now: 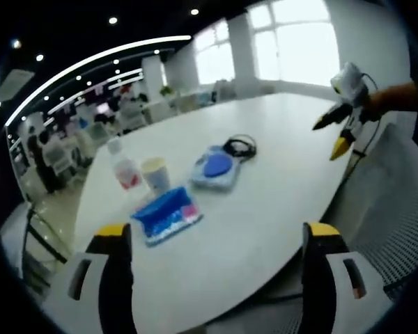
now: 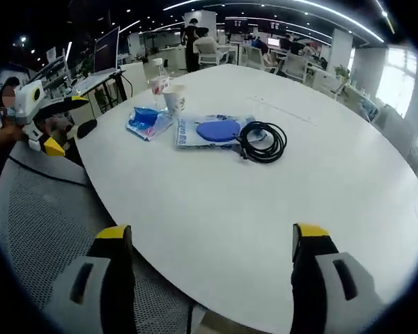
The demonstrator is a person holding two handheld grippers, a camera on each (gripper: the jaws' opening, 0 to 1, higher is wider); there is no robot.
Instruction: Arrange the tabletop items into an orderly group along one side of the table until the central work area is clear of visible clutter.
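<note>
On the white oval table lie a blue packet, a paper cup, a small bottle with a red label, a flat pack with a blue disc on it and a coiled black cable. My left gripper is open at the table's near edge, short of the blue packet. My right gripper hangs open off the table's right side. In the right gripper view the same items show: blue packet, cup, bottle, disc pack and cable. There the right gripper is open over bare table, and the left gripper is at the left edge.
A grey mesh chair stands against the table's near side, and another mesh chair back is by the right gripper. Office desks, chairs and people fill the room beyond the far edge. Bright windows lie behind the table.
</note>
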